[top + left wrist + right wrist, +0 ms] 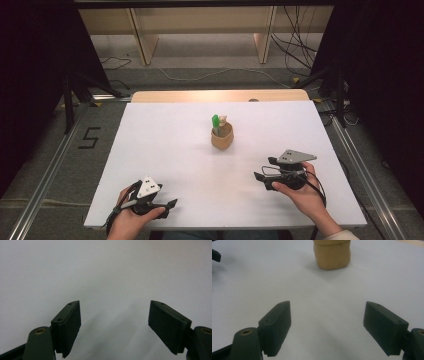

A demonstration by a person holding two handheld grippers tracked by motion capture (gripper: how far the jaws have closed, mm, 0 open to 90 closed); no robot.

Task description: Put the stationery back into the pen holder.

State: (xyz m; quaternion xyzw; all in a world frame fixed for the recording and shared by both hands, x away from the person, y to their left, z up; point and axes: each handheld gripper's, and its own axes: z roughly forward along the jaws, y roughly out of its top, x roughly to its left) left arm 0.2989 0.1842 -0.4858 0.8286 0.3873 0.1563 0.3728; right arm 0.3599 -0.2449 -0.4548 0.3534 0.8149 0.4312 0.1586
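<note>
Both jaws apart and empty, the left hand-held gripper [172, 203] and right hand-held gripper [258, 176] rest near the tabletop [165, 145] edge, apparently poised to reach the tan cup [222, 136].

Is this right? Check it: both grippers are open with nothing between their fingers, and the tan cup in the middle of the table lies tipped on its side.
One thing is wrong: the cup stands upright, with a green item sticking up out of it, as the high view shows. The rest holds: the left gripper and right gripper are both open with nothing between their fingers.
</note>
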